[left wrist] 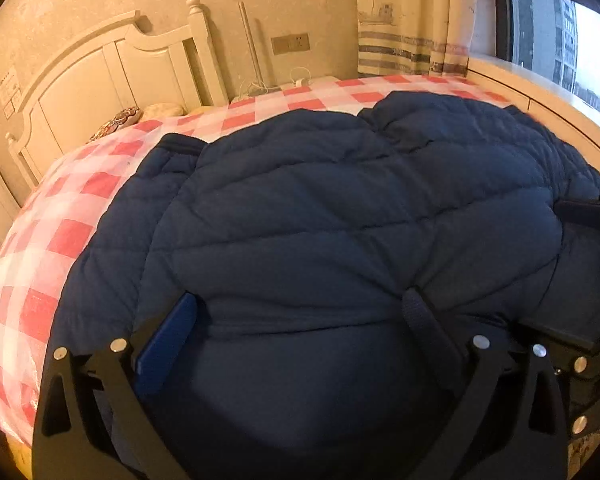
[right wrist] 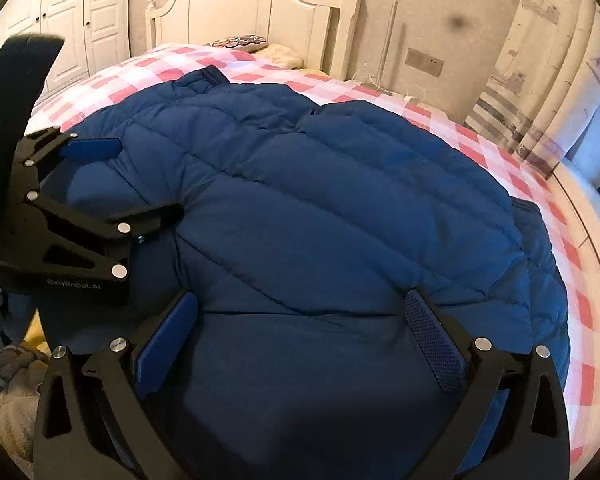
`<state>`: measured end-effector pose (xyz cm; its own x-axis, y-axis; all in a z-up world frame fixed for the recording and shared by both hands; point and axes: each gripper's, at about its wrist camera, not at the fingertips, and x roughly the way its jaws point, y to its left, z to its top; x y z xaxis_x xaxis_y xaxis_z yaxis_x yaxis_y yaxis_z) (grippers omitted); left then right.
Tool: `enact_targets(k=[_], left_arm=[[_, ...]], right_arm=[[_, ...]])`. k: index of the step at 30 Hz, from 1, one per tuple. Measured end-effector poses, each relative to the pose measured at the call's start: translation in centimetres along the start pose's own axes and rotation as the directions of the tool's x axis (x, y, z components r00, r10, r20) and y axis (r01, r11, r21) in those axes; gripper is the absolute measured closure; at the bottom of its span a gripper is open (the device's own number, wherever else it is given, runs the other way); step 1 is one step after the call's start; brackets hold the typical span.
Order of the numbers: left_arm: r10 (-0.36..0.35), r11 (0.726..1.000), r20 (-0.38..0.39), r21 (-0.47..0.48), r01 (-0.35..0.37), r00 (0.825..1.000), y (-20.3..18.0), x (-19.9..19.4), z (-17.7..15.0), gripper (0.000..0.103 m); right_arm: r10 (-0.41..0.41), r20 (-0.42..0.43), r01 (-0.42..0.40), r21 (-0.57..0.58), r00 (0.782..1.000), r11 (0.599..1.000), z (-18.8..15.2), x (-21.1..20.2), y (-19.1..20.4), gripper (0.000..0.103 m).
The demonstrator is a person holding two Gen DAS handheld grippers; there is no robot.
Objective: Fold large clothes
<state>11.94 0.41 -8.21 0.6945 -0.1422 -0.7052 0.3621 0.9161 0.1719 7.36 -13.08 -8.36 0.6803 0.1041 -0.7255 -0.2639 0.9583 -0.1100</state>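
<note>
A large navy quilted jacket [left wrist: 340,208] lies spread over the bed's red-and-white checked cover [left wrist: 60,216], its front folded over in puffy layers. My left gripper [left wrist: 300,300] is open wide over the jacket's near hem, with the fabric bulging between the blue pads; whether they touch it is unclear. In the right wrist view the same jacket [right wrist: 340,200] fills the middle, and my right gripper [right wrist: 300,300] is open just as wide over its near edge. My left gripper [right wrist: 148,178] shows there at the left, open above the jacket's left side. A black finger [left wrist: 580,211] of the right gripper pokes in at the right edge.
A white headboard [right wrist: 260,4] stands at the far end of the bed, with a patterned pillow [right wrist: 240,42] below it. White wardrobe doors [right wrist: 80,12] are far left. Curtains [left wrist: 412,20], a window [left wrist: 548,40] and a pale sill [left wrist: 540,88] run along the right. A beige blanket [right wrist: 12,392] lies lower left.
</note>
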Motion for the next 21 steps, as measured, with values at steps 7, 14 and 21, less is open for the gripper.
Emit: enact_targets(k=[7, 14, 21], left_arm=[[-0.039, 0.999, -0.034, -0.002, 0.039, 0.999, 0.2, -0.4, 0.2, 0.002], [0.032, 0.988, -0.017, -0.148, -0.034, 0.999, 7.8, -2.5, -2.4, 0.002], [0.042, 0.992, -0.008, -0.118, -0.042, 0.999, 8.1, -1.6, -3.6, 0.002]], right_arm=[[0.014, -0.010, -0.014, 0.007, 1.000, 1.000, 0.3, -0.4, -0.2, 0.004], [-0.061, 0.017, 0.057, 0.146, 0.998, 0.988, -2.4, -4.8, -5.2, 0.005], [-0.007, 0.030, 0.002, 0.156, 1.000, 0.988, -4.0, -4.0, -5.8, 0.005]])
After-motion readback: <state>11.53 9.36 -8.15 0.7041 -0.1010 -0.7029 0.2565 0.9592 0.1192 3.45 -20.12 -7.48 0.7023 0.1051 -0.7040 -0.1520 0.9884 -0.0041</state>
